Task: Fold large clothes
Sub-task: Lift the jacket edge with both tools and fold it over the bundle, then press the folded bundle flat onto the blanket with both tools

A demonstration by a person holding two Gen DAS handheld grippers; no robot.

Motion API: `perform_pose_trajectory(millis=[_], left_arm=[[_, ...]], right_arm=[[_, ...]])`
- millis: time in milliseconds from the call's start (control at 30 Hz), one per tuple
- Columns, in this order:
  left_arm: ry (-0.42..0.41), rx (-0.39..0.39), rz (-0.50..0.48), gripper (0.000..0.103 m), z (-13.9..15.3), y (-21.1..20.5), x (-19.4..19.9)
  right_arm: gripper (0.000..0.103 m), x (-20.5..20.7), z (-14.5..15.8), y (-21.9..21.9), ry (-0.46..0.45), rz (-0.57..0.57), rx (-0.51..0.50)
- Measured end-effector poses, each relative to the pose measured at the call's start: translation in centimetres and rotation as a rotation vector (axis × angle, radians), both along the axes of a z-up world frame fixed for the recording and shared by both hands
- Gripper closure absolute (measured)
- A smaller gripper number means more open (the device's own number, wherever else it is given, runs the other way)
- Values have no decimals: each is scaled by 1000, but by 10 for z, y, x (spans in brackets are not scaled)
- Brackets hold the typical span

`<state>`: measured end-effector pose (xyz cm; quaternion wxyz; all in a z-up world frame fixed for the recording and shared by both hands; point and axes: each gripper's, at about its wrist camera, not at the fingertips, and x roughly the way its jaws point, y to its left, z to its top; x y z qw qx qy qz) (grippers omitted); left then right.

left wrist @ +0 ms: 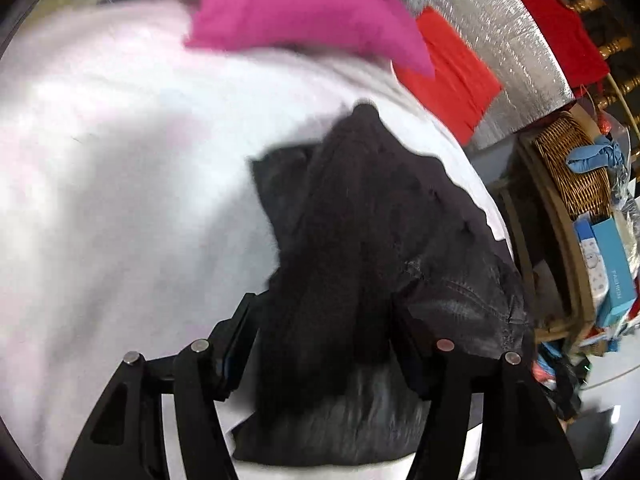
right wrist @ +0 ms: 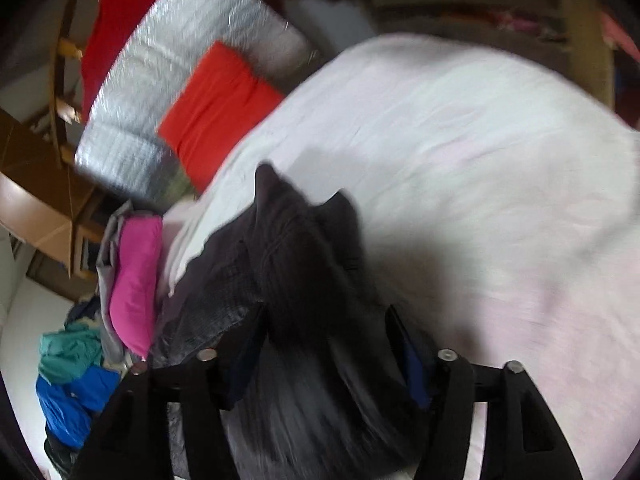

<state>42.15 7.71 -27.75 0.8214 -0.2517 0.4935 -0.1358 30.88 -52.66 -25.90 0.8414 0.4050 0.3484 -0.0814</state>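
A dark grey-black garment point(left wrist: 360, 220) is bunched up between the fingers of my left gripper point(left wrist: 324, 308), which is shut on it above the white bed sheet point(left wrist: 120, 180). The same garment point(right wrist: 296, 264) fills the space between the fingers of my right gripper point(right wrist: 324, 320), which is also shut on it. The cloth hangs down and hides both sets of fingertips. Both views are blurred by motion.
A folded pink garment point(left wrist: 296, 4) and a folded red one point(left wrist: 452, 76) lie at the bed's far side by a silver foil mat point(left wrist: 500, 36). A wicker basket point(left wrist: 572, 168) and boxes stand to the right. A pile of teal and blue clothes point(right wrist: 72, 368) lies on the floor.
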Motion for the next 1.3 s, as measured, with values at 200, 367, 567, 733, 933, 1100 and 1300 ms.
perform_pose_trajectory(millis=[200, 367, 567, 733, 933, 1100, 1300], left_arm=[[-252, 260, 71, 35, 50, -1, -66], [-302, 356, -44, 27, 46, -47, -104], [-124, 215, -62, 27, 17, -55, -98], [2, 103, -58, 27, -1, -48, -79], [22, 20, -31, 27, -5, -44, -69], [21, 111, -26, 26, -12, -60, -67], [26, 168, -64, 26, -7, -75, -70]], right_arm=[[33, -67, 8, 2, -59, -23, 104], [32, -65, -2, 43, -15, 56, 127], [32, -33, -28, 73, 67, 50, 175], [32, -17, -40, 81, 83, 6, 154], [66, -16, -11, 101, 17, 32, -75], [68, -11, -9, 111, 38, 55, -169], [63, -15, -18, 103, 84, 77, -54]])
